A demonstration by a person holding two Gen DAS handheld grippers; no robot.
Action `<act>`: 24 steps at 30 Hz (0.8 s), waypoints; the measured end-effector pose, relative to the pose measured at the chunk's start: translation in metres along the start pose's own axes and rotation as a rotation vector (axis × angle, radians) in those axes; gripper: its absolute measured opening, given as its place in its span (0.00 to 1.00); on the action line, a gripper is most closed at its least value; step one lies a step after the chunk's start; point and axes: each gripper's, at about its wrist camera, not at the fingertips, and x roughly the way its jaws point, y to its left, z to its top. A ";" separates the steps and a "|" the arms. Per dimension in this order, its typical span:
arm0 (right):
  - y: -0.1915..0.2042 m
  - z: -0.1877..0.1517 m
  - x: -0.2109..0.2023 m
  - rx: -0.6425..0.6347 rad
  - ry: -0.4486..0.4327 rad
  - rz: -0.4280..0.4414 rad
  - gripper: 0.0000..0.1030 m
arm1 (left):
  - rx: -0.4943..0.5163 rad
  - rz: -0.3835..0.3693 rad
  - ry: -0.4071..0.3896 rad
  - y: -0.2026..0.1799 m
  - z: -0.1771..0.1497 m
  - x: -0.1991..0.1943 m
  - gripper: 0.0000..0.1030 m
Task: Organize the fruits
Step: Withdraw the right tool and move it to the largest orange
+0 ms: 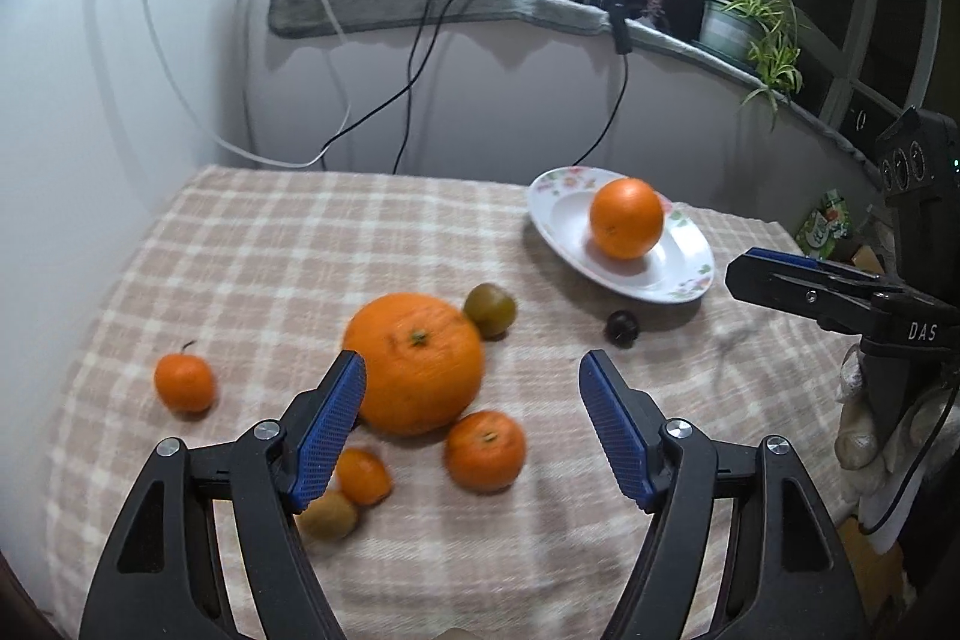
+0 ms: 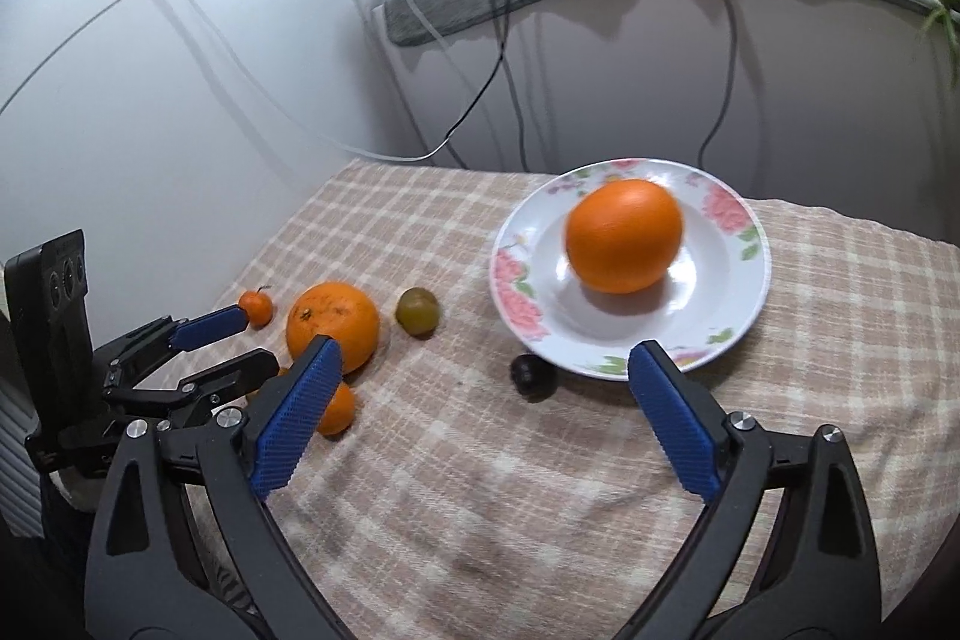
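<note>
While both sets of jaws stand wide apart and grip nothing, the fruit lies in two groups on the checked cloth (image 1: pixel 252 244). The left gripper (image 1: pixel 474 427) hovers over the loose cluster: a large orange (image 1: pixel 414 370) at 11 o'clock from its tips, a mandarin (image 1: pixel 485 451) just below it, a greenish fruit (image 1: pixel 491 310) touching it at 1 o'clock, and a small tangerine (image 1: pixel 183 382) well apart at 9 o'clock. The right gripper (image 2: pixel 480 400) faces the floral plate (image 2: pixel 750 274) at 1 o'clock, which holds one orange (image 2: pixel 624 235).

The large orange is judged firm, fairly heavy and apt to roll; take it across its widest girth. The plate is breakable and should stay untouched. The soft, slightly rumpled cloth damps rolling. Cables hang against the white wall behind; a ring light and potted plants occupy the sill.
</note>
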 end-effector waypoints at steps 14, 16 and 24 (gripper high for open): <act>0.044 -0.001 0.046 -0.072 0.094 0.069 0.95 | -0.062 -0.014 0.063 0.025 -0.013 0.017 0.72; 0.049 0.000 0.057 -0.065 0.119 0.095 0.95 | -0.058 -0.015 0.066 0.025 -0.013 0.020 0.72; 0.055 0.002 0.090 -0.010 0.185 0.161 0.95 | -0.064 -0.021 0.081 0.033 -0.008 0.033 0.71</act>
